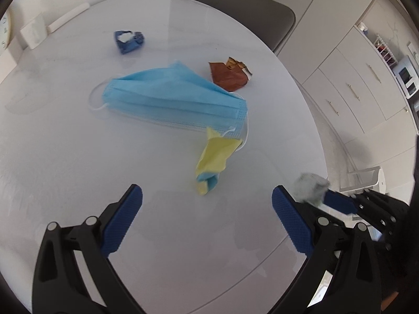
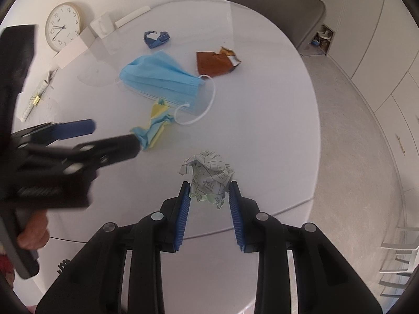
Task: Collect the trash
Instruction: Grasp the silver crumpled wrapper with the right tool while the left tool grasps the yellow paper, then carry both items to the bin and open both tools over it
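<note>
On the round white table (image 1: 65, 144) lie a blue face mask (image 1: 172, 96), a crumpled yellow-and-blue paper (image 1: 214, 157), a brown snack wrapper (image 1: 229, 77) and a dark blue wrapper (image 1: 128, 41). My left gripper (image 1: 207, 190) is open and low over the table, with the near end of the yellow-and-blue paper just ahead between its fingers. My right gripper (image 2: 209, 184) is shut on a crumpled printed paper ball (image 2: 209, 175) near the table's front edge. The right wrist view shows the left gripper (image 2: 115, 134) beside the yellow-and-blue paper (image 2: 154, 128).
A wall clock (image 2: 62, 27), a white mug (image 2: 103, 26) and a white box stand at the table's far left. A grey chair (image 2: 282, 5) sits behind the table. Cabinets line the right wall, and a white wire rack (image 2: 398, 256) stands on the floor.
</note>
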